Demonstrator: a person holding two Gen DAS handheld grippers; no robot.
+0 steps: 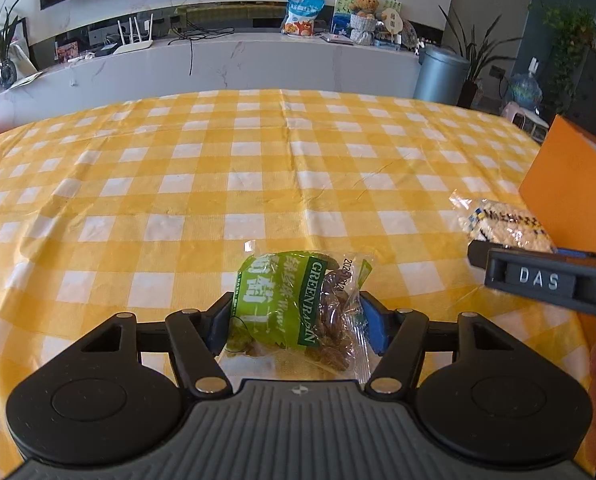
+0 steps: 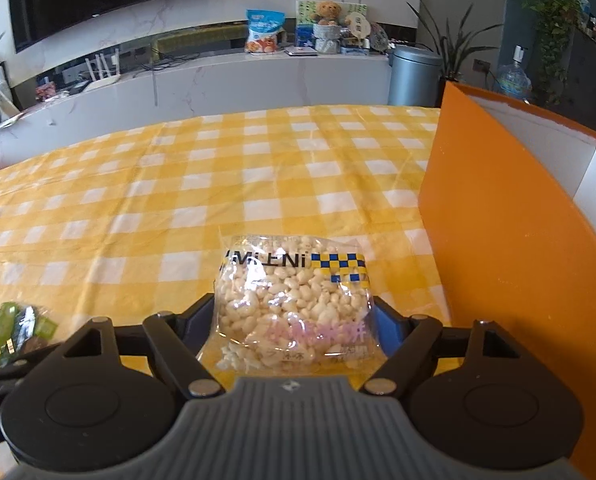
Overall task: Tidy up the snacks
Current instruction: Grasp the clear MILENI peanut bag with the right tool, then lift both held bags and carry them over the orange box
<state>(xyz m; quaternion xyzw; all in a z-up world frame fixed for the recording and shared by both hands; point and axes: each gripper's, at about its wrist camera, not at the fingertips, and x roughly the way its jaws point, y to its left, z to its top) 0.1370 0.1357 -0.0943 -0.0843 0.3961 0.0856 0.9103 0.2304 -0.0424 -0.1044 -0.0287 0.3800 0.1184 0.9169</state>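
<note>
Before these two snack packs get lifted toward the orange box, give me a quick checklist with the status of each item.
1. Green raisin pack sits between the left gripper fingers: ok.
2. Left fingers pressing firmly on the pack: cannot tell; both pads sit at its edges.
3. Puffed rice pack sits between the right gripper fingers: ok.
4. Right fingers gripping firmly: cannot tell; the bag's sides look touched, not squeezed.
5. Orange box is open-topped and beside the right gripper: ok.
6. Room inside the box for both packs: cannot tell, its floor is hidden.
</note>
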